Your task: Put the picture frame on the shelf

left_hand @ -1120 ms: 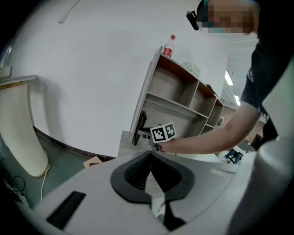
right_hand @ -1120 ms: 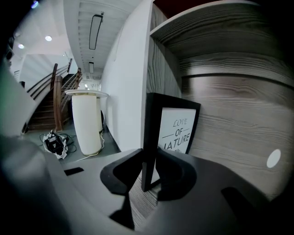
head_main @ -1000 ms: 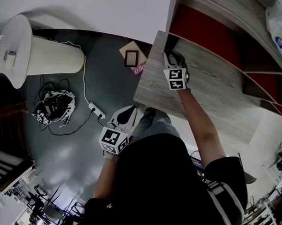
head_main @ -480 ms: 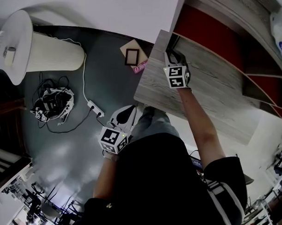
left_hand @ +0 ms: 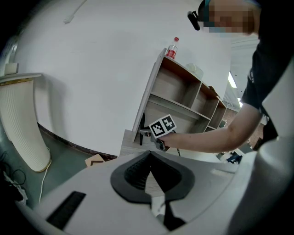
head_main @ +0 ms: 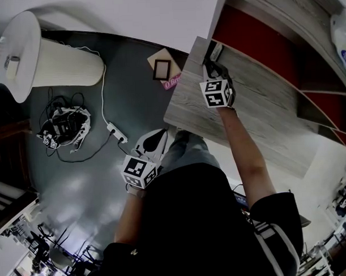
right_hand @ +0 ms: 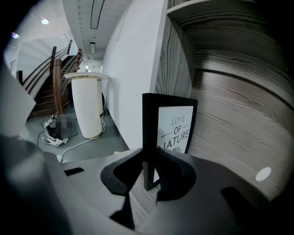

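Observation:
The picture frame (right_hand: 177, 131) is black with a white print reading "LOVE OF NATURE". It stands upright at the left end of the grey wood shelf (right_hand: 234, 114), near the white wall. My right gripper (right_hand: 148, 176) is shut on the frame's near edge, the pads pressing on both sides. In the head view the same gripper (head_main: 211, 66) reaches over the shelf board (head_main: 262, 109) with the frame (head_main: 215, 51) just beyond it. My left gripper (head_main: 154, 142) hangs low by the person's hip; in its own view the left gripper (left_hand: 154, 186) looks shut, with nothing held.
A white pleated column (head_main: 51, 62) stands on the dark floor, with a tangle of cables (head_main: 68, 127) and a power strip (head_main: 117, 133) next to it. A second small frame on cardboard (head_main: 162, 70) lies by the shelf's corner. A bottle (left_hand: 172, 48) tops the shelf unit.
My right gripper with the frame has shifted a little toward the shelf's back, and more of the frame shows beyond it. The left gripper has stayed put.

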`<state>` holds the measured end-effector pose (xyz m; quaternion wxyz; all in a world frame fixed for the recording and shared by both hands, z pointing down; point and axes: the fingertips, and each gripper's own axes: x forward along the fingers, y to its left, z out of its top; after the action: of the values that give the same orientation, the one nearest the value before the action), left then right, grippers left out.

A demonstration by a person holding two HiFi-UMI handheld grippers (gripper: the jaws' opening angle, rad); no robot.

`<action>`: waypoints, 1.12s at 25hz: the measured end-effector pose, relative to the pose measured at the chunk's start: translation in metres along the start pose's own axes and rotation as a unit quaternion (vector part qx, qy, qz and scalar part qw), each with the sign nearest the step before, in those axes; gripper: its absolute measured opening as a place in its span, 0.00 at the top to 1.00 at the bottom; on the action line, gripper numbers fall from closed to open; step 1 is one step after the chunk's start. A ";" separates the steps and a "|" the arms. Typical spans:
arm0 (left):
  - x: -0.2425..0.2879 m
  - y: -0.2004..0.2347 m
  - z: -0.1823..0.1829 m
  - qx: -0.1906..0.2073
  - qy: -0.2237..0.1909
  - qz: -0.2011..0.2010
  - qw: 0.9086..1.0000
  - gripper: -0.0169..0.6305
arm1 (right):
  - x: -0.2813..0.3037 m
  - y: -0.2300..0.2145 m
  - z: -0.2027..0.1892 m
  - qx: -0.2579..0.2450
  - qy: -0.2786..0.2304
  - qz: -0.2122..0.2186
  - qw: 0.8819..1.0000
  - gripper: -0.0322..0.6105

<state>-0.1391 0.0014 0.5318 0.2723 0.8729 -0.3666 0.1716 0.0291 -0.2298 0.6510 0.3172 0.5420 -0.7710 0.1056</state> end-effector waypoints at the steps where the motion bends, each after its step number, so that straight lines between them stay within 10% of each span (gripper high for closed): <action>1: 0.000 0.000 -0.001 0.000 0.000 0.001 1.000 0.96 | 0.000 0.000 0.000 0.000 -0.002 0.002 1.000 0.83; 28: 0.028 -0.006 0.046 0.029 -0.033 -0.037 0.998 0.96 | -0.116 -0.005 0.003 0.083 -0.068 0.030 0.994 0.83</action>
<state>-0.1115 -0.0379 0.5069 0.2404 0.8989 -0.3373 0.1428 0.0576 -0.1438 0.5776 0.2148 0.5492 -0.7950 0.1421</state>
